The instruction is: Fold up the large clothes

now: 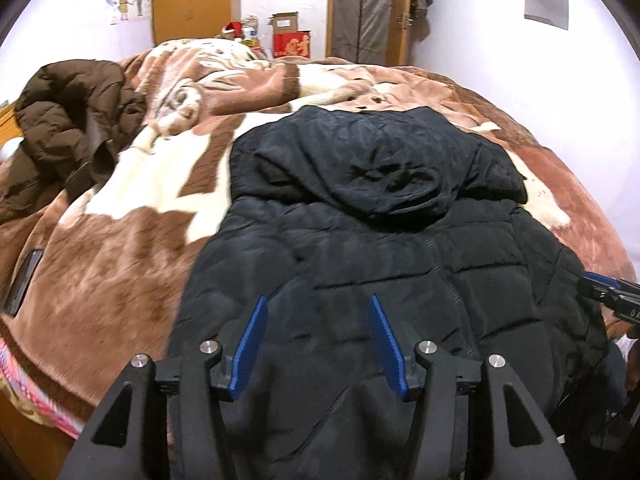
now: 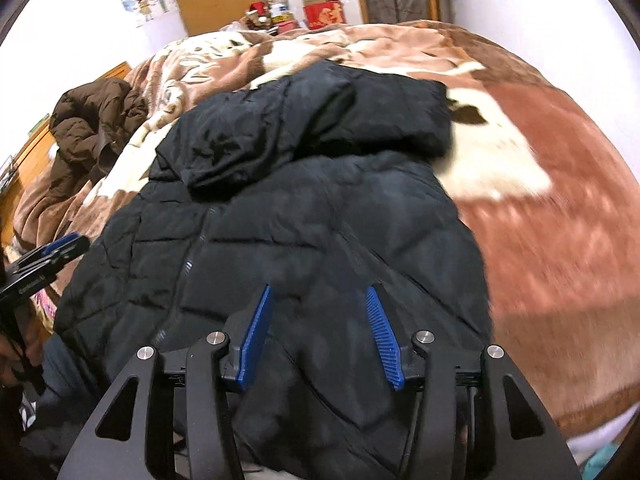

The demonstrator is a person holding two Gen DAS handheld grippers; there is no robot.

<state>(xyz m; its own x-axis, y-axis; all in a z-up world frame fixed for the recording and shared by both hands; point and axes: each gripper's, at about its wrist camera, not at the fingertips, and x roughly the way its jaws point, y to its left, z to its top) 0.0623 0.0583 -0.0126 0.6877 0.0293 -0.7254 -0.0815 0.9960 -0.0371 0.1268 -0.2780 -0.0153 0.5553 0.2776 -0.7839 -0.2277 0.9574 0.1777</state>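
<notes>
1. The left gripper [image 1: 316, 344], black-framed with blue ribbed pads, is seen with its jaws spread and nothing pinched between them, poised above the near part of a black quilted puffer jacket [image 1: 400, 248].
2. The right gripper [image 2: 320, 336], of the same build, is likewise held spread apart and empty, over the same jacket's near half.
3. The jacket is laid flat directly beneath and ahead of both grippers, its hood [image 1: 384, 168] folded down onto the back at the end farthest from the fingers.
4. In the left wrist view, the right gripper's tip is glimpsed at the jacket's right edge; in the right wrist view, the left gripper is caught at the jacket's left edge.
5. Under the jacket, a plush brown-and-cream patterned blanket [image 1: 132, 248] is spread over the bed, reaching out on either side of the grippers.
6. Far ahead and to the left of the grippers, a crumpled brown puffer coat [image 1: 76, 120] is heaped on the blanket.
7. Beyond the bed, a red carton [image 1: 292, 45] is seen against the white wall, beside wooden door panels.
</notes>
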